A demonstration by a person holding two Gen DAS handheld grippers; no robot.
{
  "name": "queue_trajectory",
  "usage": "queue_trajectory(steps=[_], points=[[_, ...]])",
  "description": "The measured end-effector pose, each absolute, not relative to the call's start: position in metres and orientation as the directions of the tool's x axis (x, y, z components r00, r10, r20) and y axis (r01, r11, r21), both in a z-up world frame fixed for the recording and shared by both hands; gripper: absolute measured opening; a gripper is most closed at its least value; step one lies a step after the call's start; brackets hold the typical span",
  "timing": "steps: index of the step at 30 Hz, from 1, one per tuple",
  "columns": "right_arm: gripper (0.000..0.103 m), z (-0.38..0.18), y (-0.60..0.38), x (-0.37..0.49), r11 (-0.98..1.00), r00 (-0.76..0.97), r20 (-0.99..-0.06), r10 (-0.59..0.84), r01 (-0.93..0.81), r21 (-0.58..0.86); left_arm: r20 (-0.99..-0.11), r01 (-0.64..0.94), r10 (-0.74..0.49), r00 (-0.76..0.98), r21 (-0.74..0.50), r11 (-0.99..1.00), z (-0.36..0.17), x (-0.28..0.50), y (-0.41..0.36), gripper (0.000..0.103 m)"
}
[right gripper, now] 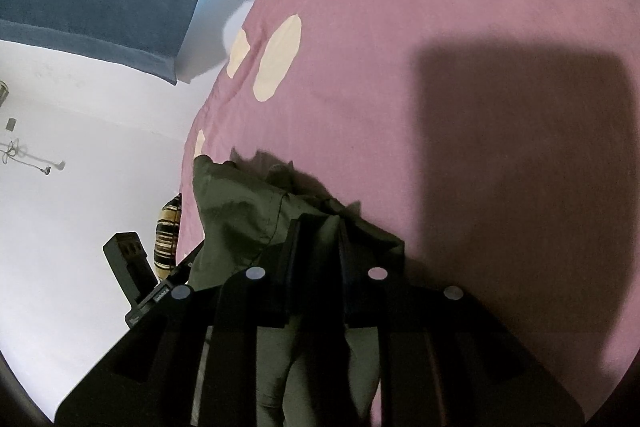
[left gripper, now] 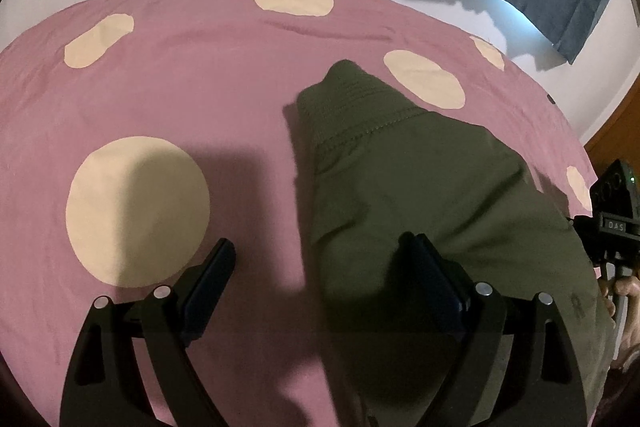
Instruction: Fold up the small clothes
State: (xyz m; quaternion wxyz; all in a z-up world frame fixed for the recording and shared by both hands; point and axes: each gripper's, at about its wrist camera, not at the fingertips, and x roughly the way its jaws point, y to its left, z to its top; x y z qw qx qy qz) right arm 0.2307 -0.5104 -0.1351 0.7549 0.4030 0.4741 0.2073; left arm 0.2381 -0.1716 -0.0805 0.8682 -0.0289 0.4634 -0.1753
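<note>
Folding has barely started: the olive garment (left gripper: 420, 187) lies rumpled on the pink spotted bedspread (left gripper: 200, 87), right tool (right gripper: 316, 227) pinching its edge, left tool (left gripper: 320, 259) wide, straddling the other edge.

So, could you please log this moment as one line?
left gripper: open over olive garment edge | right gripper: shut on olive garment | surface: pink bedspread
</note>
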Motion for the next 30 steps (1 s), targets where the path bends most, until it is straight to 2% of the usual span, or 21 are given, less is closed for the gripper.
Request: queue_trajectory(steps=[9,12,13,16,24,27,30], points=[[0.019,-0.132,-0.509,0.228,0.589,0.491,-0.548,0.677,0.085,0.803,-0.797,0.269,-0.339,0.5,-0.229,0.936,-0.077,0.242,-0.172,0.089],[0.034,-0.125,-0.515,0.22,0.588,0.516,-0.548,0.659,0.102,0.803,-0.792,0.274,-0.372,0.484,-0.267,0.924,-0.071,0.242,-0.165,0.089],[0.046,-0.121,-0.516,0.216,0.599,0.525,-0.556,0.644,0.106,0.794,-0.787,0.279,-0.398,0.471,-0.295,0.914,-0.068,0.24,-0.159,0.089],[0.069,-0.104,-0.522,0.201,0.636,0.545,-0.576,0.609,0.099,0.766,-0.777,0.289,-0.446,0.445,-0.347,0.892,-0.065,0.231,-0.147,0.088],[0.08,-0.09,-0.518,0.13,0.651,0.517,-0.577,0.632,0.048,0.757,-0.741,0.269,-0.575,0.347,-0.509,0.818,-0.068,0.154,-0.111,0.088],[0.081,-0.098,-0.515,0.105,0.646,0.5,-0.583,0.641,0.06,0.761,-0.712,0.28,-0.629,0.312,-0.563,0.777,-0.068,0.114,-0.107,0.088],[0.082,-0.107,-0.514,0.086,0.621,0.488,-0.571,0.66,0.073,0.78,-0.704,0.264,-0.632,0.325,-0.574,0.775,-0.069,0.087,-0.105,0.088]])
